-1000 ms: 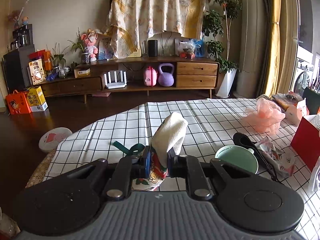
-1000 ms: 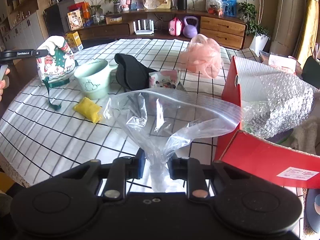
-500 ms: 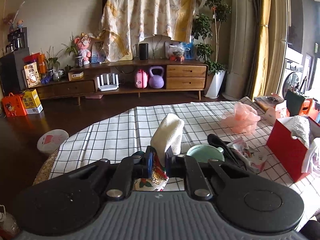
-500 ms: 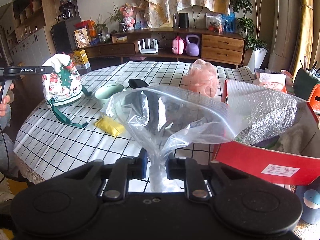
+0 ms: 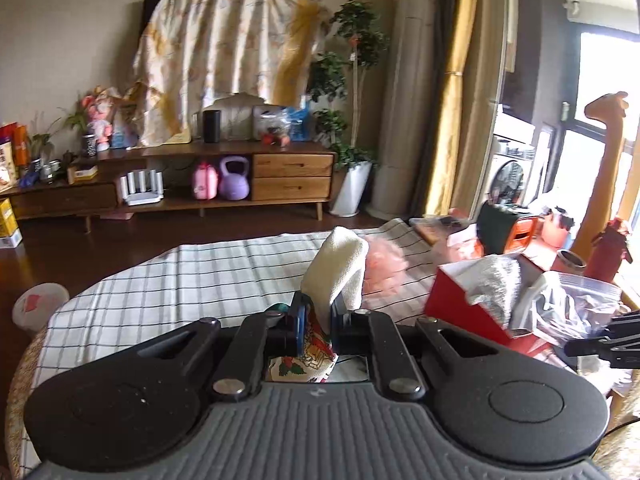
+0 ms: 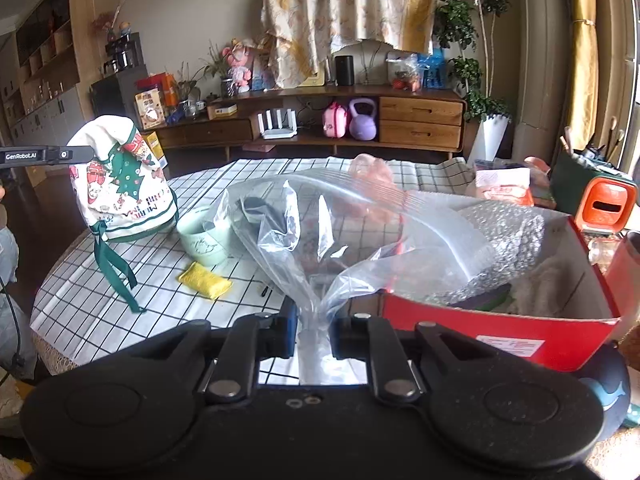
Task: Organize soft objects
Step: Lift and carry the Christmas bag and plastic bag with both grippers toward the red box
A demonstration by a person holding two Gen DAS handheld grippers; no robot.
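Behind the round table with its checked cloth stands a wooden sideboard against the wall, a draped sheet above it.

From the left wrist camera, the left gripper is clenched on a Christmas-print cloth pouch, whose cream top folds over above the fingers. To the right sits a red box with bubble wrap in it, and a clear plastic bag over its far side. A pink mesh puff lies on the cloth beyond the pouch.

From the right wrist camera, the right gripper pinches the bunched end of the clear plastic bag, which balloons open and looks empty. The red box is just to its right, holding bubble wrap and pale fabric. This view alone shows the whole pouch hanging above the table with green ribbons trailing, plus a pale green cup, a yellow sponge and a dark object behind the bag.
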